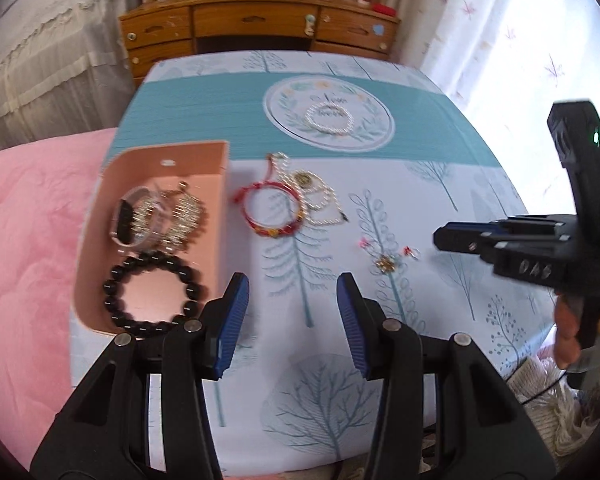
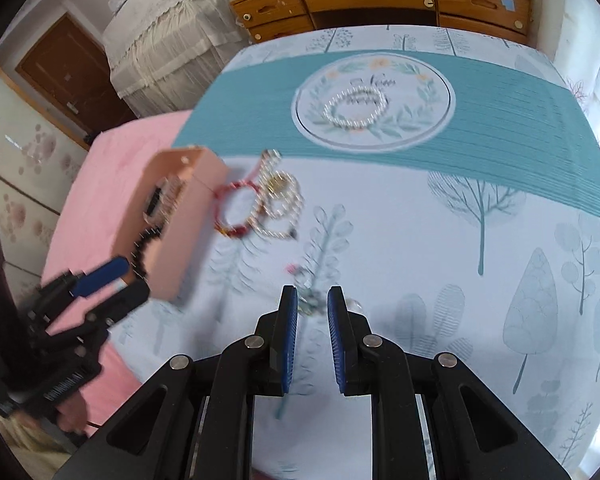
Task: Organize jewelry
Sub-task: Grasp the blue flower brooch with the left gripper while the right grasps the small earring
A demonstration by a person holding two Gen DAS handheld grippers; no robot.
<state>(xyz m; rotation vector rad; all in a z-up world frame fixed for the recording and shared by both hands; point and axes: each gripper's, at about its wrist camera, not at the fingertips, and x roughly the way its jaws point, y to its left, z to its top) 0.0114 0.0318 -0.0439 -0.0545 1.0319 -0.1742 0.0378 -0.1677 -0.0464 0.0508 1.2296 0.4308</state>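
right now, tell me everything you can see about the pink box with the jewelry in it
The pink box is an open, lidless tray with rounded corners and upright walls, smooth, perhaps card or plastic. It sits on the tree-print tablecloth at the table's edge beside the pink bedding. Inside lie a black bead bracelet, a clear bangle and gold-toned pieces. Neither gripper touches it.

left gripper (image 1: 290, 300): black plastic arms, ribbed blue pads, round silver pivot screws | right gripper (image 2: 313, 312): same black frame, blue pads, silver screws; from the left view its body showed a small green light and pale lettering | sleeve (image 1: 540, 380): cream knit, thin black cable beside it
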